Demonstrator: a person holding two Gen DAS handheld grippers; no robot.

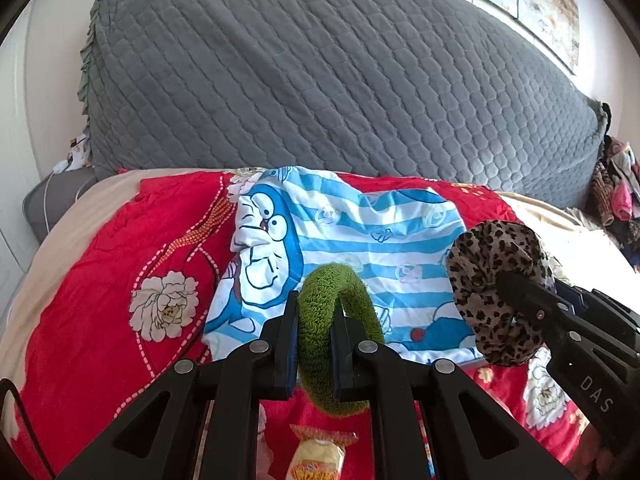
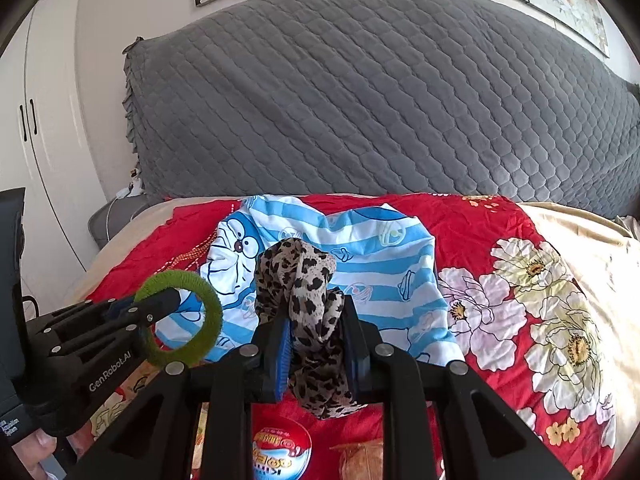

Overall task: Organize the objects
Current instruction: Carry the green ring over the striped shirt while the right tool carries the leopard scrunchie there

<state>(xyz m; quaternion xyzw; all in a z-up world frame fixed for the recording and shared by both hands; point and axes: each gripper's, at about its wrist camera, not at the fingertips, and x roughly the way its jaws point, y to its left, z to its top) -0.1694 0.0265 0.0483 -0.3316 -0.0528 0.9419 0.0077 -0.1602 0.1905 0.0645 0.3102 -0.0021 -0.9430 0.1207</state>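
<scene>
Two hair ties are held above the bed: a green scrunchie (image 1: pixel 338 340) is clamped between the left gripper (image 1: pixel 314 322) fingers, and a leopard-print scrunchie (image 2: pixel 310 320) is pinched by the right gripper (image 2: pixel 314 322). Beyond both tongs, a blue striped cartoon cloth (image 1: pixel 340 256) is spread on the red floral blanket (image 1: pixel 100 280).

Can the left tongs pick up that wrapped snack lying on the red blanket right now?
Probably not. The left tongs are shut on the green hair tie, so nothing else fits. The wrapped snack lies just below them on the red blanket.
</scene>
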